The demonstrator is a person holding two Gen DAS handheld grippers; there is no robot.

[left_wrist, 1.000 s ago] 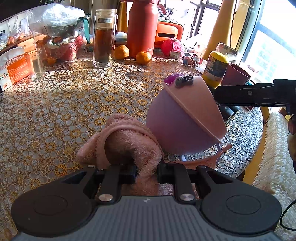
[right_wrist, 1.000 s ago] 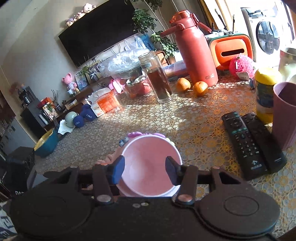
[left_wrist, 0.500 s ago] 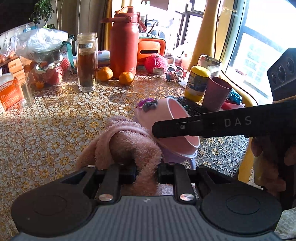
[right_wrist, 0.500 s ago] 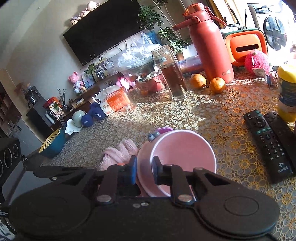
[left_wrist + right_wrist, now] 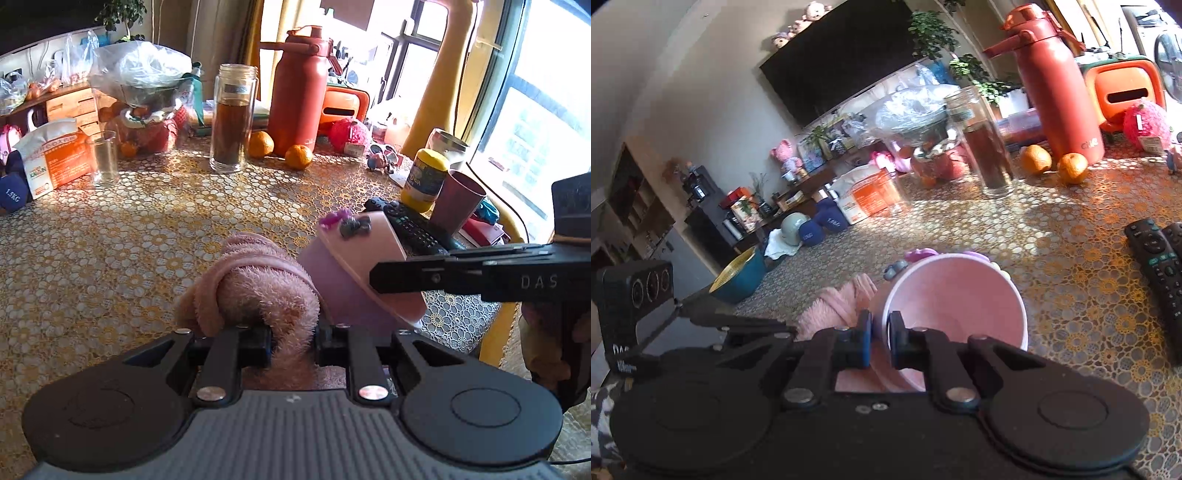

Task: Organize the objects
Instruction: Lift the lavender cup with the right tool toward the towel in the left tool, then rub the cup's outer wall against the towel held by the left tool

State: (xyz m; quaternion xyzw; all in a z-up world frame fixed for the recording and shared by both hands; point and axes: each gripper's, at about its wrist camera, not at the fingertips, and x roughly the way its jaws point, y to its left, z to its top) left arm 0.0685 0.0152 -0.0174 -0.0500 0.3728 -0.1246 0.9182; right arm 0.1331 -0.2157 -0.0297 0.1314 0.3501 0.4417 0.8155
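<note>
My left gripper [image 5: 293,338] is shut on a fluffy pink towel [image 5: 255,288] bunched at the near table edge. Right beside it is a pink cup [image 5: 360,266] with small purple and grey clips on its rim, tilted with its mouth toward the right. My right gripper [image 5: 879,341] is shut on the near rim of the pink cup [image 5: 956,306]; one finger is inside, one outside. The towel [image 5: 834,310] shows just left of the cup in the right wrist view. The right gripper's finger crosses the left wrist view [image 5: 443,275].
On the patterned tablecloth [image 5: 147,229] stand a glass jar of dark liquid [image 5: 232,118], a red thermos [image 5: 299,92], two oranges [image 5: 299,157], a small glass [image 5: 105,158], a yellow-lidded jar [image 5: 424,179], a maroon cup [image 5: 458,201] and two remotes [image 5: 1160,266]. The table edge is at right.
My right gripper closed from open around the cup onto its near rim. The cup tilted and shifted slightly. The left gripper kept its hold on the towel.
</note>
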